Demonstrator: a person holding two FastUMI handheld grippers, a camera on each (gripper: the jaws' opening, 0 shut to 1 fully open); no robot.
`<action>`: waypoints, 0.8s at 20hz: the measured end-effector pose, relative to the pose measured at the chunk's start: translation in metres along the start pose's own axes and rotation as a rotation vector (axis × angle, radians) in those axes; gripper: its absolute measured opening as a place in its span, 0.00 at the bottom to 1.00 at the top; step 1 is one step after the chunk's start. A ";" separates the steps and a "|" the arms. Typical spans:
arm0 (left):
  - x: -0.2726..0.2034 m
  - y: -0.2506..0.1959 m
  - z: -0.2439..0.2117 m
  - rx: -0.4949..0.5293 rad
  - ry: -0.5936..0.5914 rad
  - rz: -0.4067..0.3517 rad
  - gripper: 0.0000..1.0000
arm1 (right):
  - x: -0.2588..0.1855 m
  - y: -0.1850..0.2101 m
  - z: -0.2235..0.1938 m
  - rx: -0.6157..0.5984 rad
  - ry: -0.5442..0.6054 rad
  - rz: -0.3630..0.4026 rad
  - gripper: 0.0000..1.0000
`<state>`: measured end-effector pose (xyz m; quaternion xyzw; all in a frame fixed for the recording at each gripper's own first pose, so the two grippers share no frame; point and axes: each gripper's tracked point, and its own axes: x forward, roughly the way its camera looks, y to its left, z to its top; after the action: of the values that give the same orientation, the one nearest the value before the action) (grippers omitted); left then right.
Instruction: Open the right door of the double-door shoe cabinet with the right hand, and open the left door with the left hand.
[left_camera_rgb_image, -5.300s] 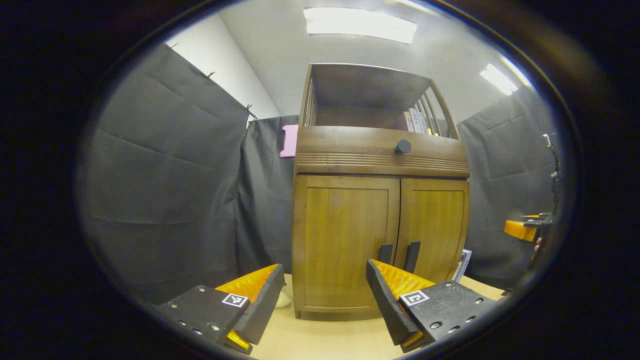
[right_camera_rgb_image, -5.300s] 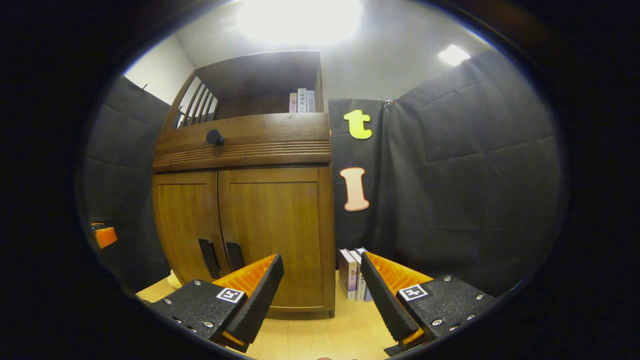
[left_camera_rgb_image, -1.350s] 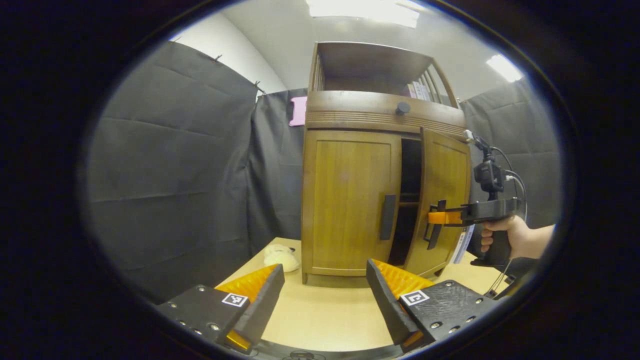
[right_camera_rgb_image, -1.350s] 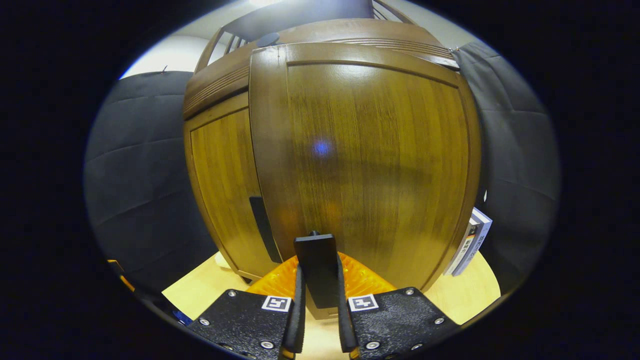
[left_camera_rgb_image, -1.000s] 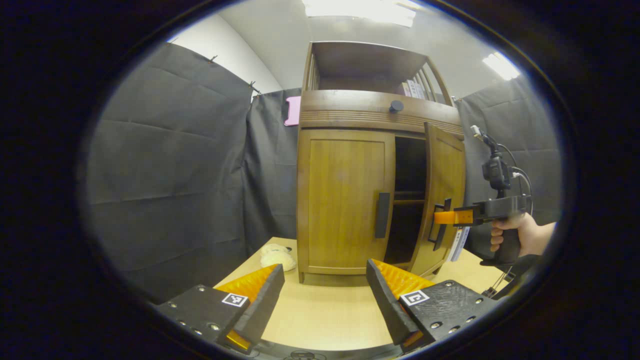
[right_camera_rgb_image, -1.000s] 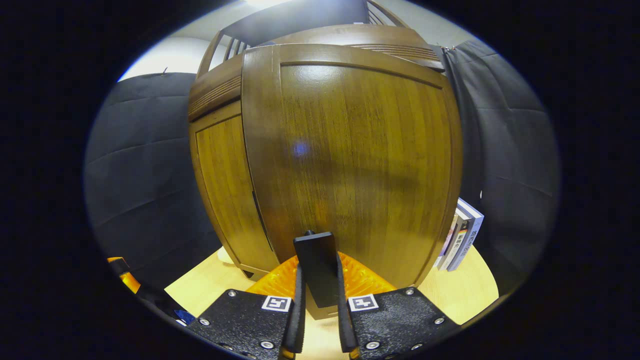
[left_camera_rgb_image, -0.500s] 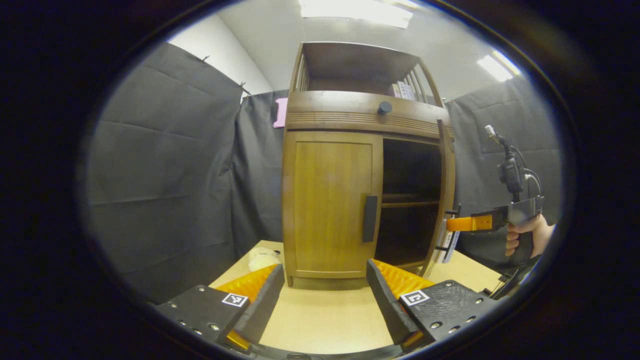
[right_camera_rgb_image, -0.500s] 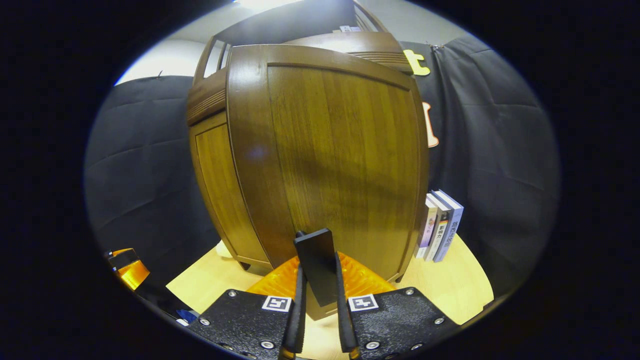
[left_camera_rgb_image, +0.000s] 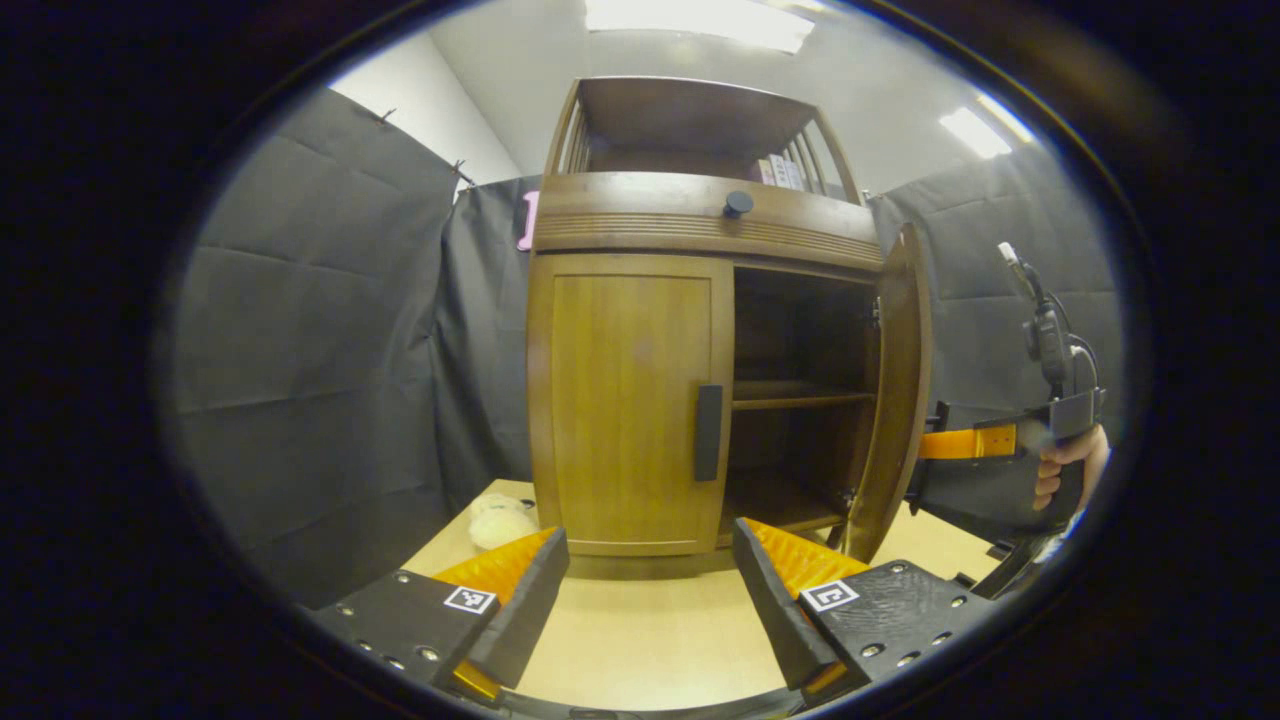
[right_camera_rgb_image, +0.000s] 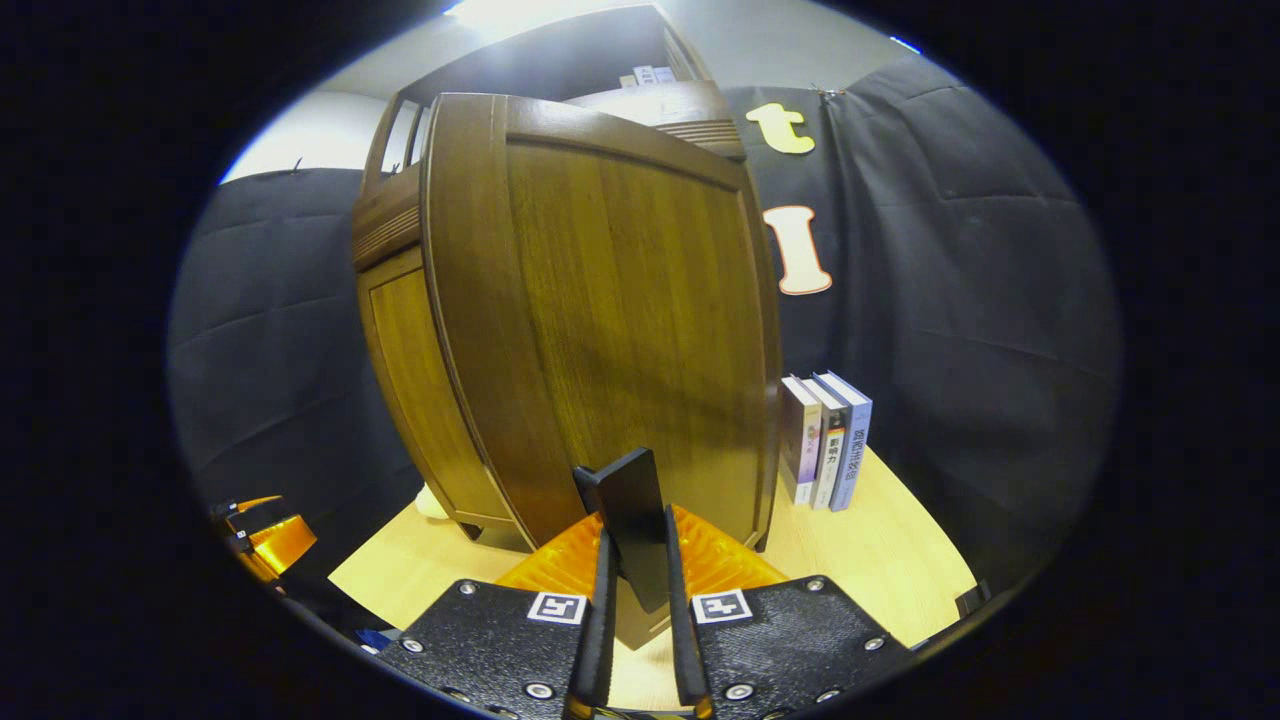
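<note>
A brown wooden shoe cabinet (left_camera_rgb_image: 700, 225) stands on a light wooden table. Its right door (left_camera_rgb_image: 893, 390) is swung wide, showing dark shelves inside. In the right gripper view that door (right_camera_rgb_image: 620, 320) looms close, and my right gripper (right_camera_rgb_image: 635, 570) is shut on its dark handle (right_camera_rgb_image: 630, 510). In the left gripper view the right gripper (left_camera_rgb_image: 965, 442) sits behind the door's edge, held by a hand (left_camera_rgb_image: 1065, 470). The left door (left_camera_rgb_image: 625, 400) is closed, its dark handle (left_camera_rgb_image: 708, 432) at its right edge. My left gripper (left_camera_rgb_image: 645, 590) is open, low over the table, short of the cabinet.
Three books (right_camera_rgb_image: 825, 440) stand upright on the table to the right of the cabinet. A pale soft object (left_camera_rgb_image: 500, 520) lies by the cabinet's left foot. A dark knob (left_camera_rgb_image: 738, 204) sits on the drawer above the doors. Black cloth walls close in behind.
The right door has swung much farther open with my right gripper still on its handle. The left gripper's view has shifted slightly; the left door stays closed.
</note>
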<state>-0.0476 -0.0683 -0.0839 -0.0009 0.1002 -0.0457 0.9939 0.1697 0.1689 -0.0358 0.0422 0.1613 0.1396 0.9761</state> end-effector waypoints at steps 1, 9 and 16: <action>0.003 -0.003 -0.001 0.000 0.003 -0.008 0.94 | -0.001 -0.001 -0.001 0.008 0.001 -0.006 0.24; 0.016 -0.026 -0.007 0.008 0.017 -0.065 1.00 | -0.006 -0.009 -0.001 0.038 -0.001 -0.037 0.17; 0.022 -0.038 -0.007 0.014 0.018 -0.091 1.00 | -0.008 -0.027 -0.001 0.037 -0.011 -0.071 0.12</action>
<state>-0.0315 -0.1085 -0.0950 0.0020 0.1085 -0.0917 0.9899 0.1696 0.1413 -0.0375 0.0551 0.1598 0.1017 0.9803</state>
